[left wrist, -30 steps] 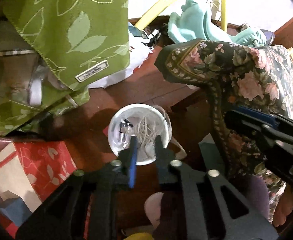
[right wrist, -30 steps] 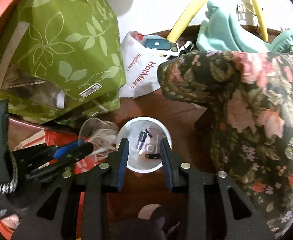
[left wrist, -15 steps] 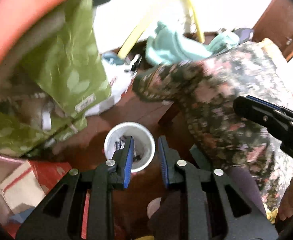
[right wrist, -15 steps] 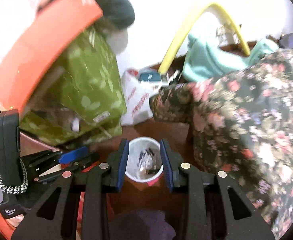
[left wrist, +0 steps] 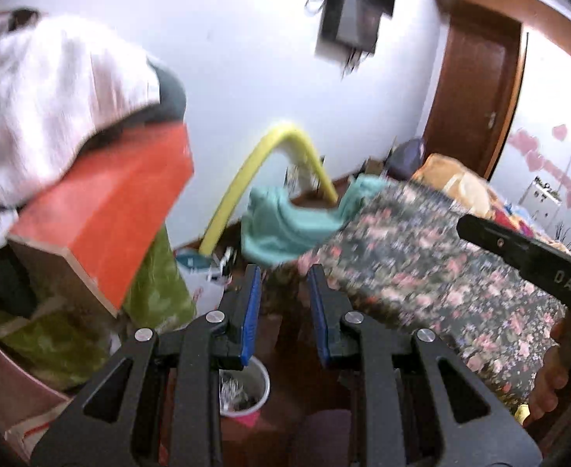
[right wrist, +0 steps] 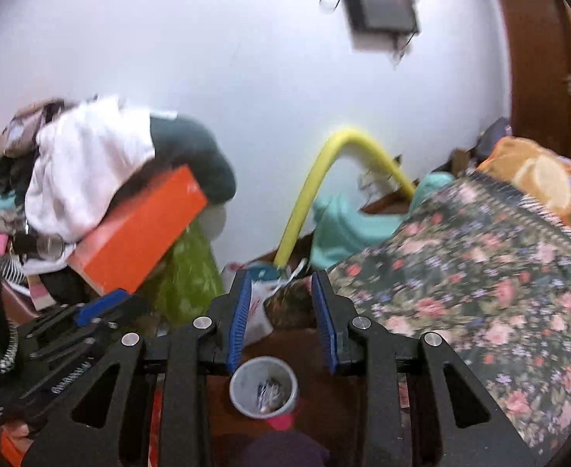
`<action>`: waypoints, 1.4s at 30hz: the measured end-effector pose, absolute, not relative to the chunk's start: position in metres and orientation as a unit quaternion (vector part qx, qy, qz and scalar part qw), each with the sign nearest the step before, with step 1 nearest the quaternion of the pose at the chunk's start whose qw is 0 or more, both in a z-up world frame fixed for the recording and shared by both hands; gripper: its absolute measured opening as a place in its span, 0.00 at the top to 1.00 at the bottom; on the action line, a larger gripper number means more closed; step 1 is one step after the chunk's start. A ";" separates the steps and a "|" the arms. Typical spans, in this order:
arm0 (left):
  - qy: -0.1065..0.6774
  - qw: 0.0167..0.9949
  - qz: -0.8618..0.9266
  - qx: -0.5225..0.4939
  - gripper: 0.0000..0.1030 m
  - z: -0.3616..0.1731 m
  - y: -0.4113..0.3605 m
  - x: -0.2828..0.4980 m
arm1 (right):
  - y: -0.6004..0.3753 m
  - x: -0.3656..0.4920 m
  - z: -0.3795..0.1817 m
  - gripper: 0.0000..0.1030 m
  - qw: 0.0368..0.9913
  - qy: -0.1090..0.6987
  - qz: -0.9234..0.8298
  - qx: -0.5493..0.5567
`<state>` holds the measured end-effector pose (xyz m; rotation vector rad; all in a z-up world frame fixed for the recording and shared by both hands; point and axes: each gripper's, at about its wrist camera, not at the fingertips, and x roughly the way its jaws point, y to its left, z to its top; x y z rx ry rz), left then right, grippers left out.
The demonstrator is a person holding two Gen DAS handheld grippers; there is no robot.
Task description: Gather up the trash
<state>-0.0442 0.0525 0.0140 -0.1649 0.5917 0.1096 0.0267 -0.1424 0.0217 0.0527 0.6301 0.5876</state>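
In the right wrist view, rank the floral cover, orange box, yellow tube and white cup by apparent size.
1. Floral cover, easily largest.
2. Orange box.
3. Yellow tube: long but thin, so close to the box; unsure.
4. White cup, smallest, though nearer things look larger in this fisheye view.

Your two wrist cameras look forward and downward from above the white cup [left wrist: 246, 385] [right wrist: 264, 385], the right one more squarely over it; both share the yellow tube [left wrist: 262, 179] [right wrist: 324, 179] beyond.
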 end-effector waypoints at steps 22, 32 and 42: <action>0.249 0.966 0.060 -0.038 0.12 0.017 0.031 -0.083 | -0.161 -0.021 0.031 0.00 0.955 0.224 0.195 -0.007; 0.251 0.966 0.058 -0.038 0.12 0.015 0.032 -0.083 | -0.159 -0.021 0.028 0.00 0.954 0.232 0.192 -0.013; 0.252 0.965 0.057 -0.039 0.12 0.015 0.032 -0.083 | -0.160 -0.015 0.025 0.00 0.951 0.243 0.191 -0.018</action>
